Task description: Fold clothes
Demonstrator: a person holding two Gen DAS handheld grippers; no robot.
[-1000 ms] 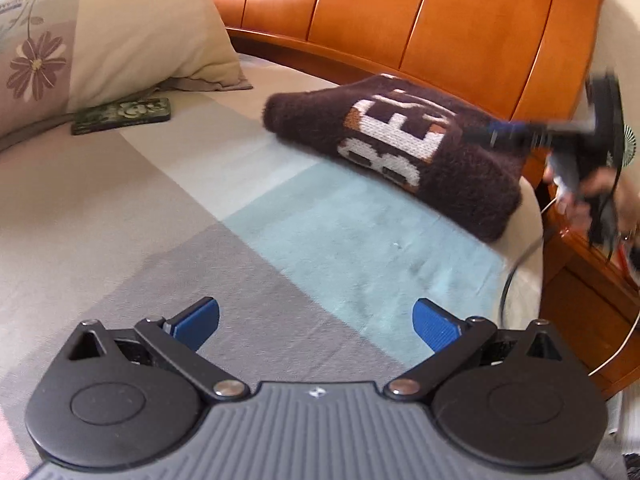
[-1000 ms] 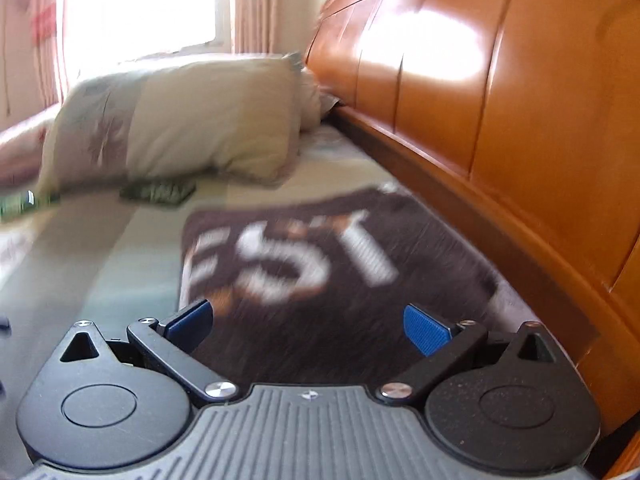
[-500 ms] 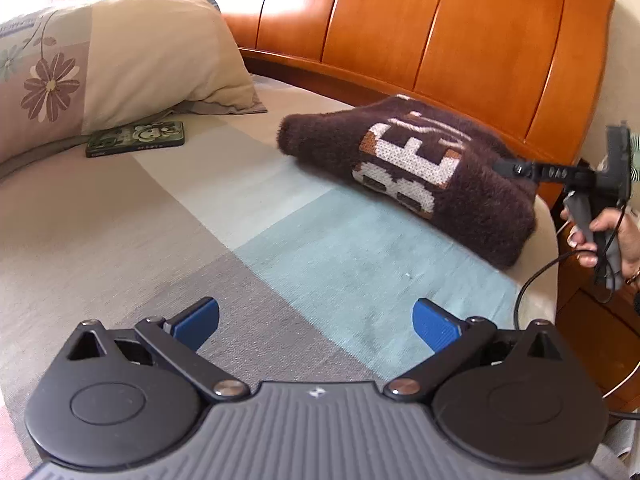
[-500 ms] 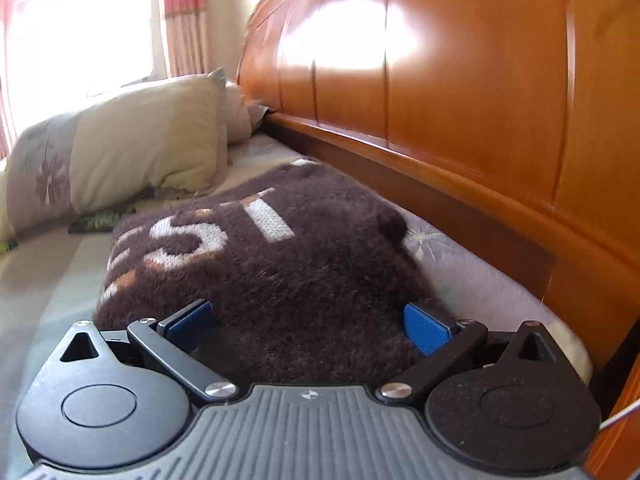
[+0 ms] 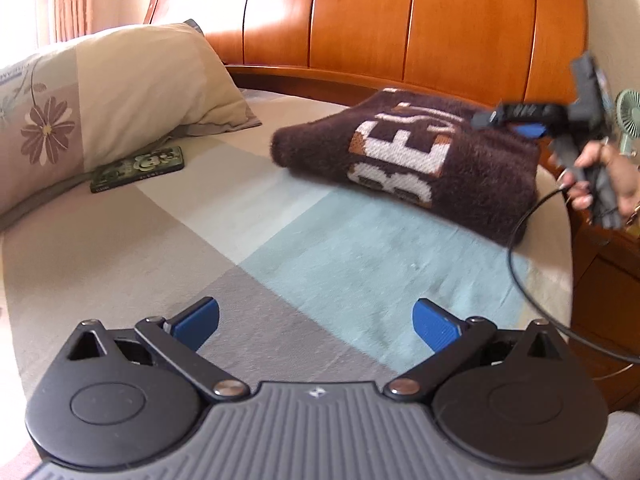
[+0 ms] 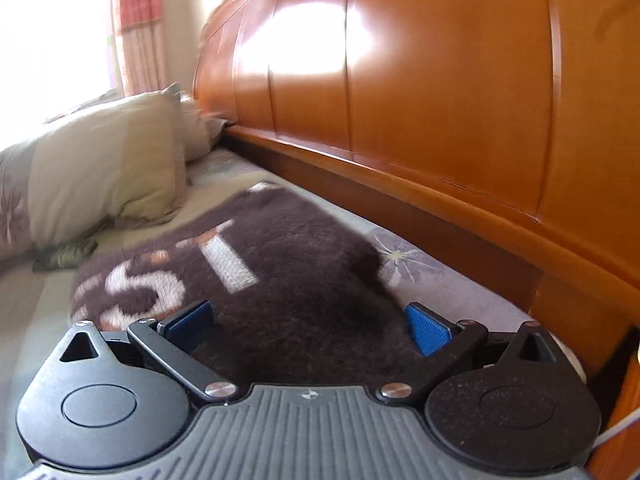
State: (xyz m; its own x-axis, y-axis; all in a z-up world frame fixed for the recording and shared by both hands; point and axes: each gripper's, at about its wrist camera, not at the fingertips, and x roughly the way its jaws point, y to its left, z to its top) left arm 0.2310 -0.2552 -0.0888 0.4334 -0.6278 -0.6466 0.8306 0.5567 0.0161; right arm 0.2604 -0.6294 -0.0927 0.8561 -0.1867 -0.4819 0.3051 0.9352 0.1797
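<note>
The brown sweater (image 5: 416, 156) lies folded at the bed's (image 5: 280, 248) headboard edge, right corner. The right gripper (image 6: 310, 324), jaws spread and empty, has pulled back slightly; the left gripper (image 5: 316, 322) stays wide apart, away. Folding seems finished.

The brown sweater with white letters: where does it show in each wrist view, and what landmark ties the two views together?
Left wrist view: the brown sweater lies folded on the bed, upper right, far beyond the open left gripper.
Right wrist view: it fills the lower centre, just ahead of the open right gripper.
Shared landmark: the orange wooden headboard behind it.
</note>
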